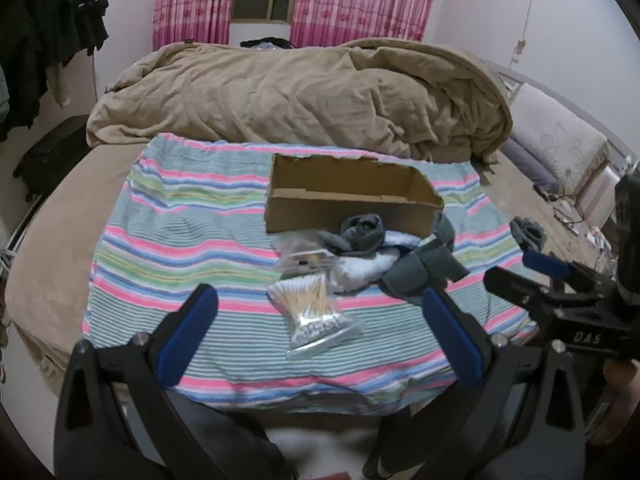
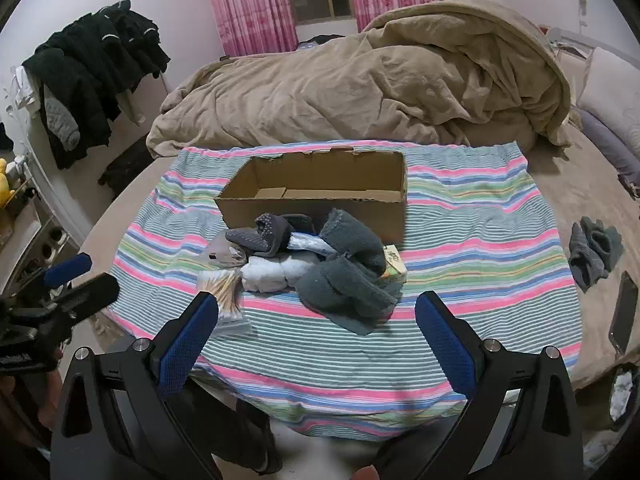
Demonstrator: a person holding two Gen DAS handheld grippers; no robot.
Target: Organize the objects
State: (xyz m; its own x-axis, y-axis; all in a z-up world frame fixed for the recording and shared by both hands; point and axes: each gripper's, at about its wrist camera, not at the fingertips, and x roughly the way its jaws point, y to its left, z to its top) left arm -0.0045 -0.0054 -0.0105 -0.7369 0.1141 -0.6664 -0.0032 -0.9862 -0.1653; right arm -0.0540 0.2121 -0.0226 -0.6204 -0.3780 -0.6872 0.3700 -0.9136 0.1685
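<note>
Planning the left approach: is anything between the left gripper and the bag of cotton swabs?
Nothing visible. The left gripper is open and the bag of cotton swabs lies flat on the striped cloth, straight ahead between its fingers. The pile of grey socks lies beyond and to the right, off that line.

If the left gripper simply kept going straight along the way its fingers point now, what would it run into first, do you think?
Most likely the bag of cotton swabs, which lies centred between the open fingers of the left gripper on the striped cloth. The sock pile and cardboard box lie farther along, though depth is uncertain.
</note>
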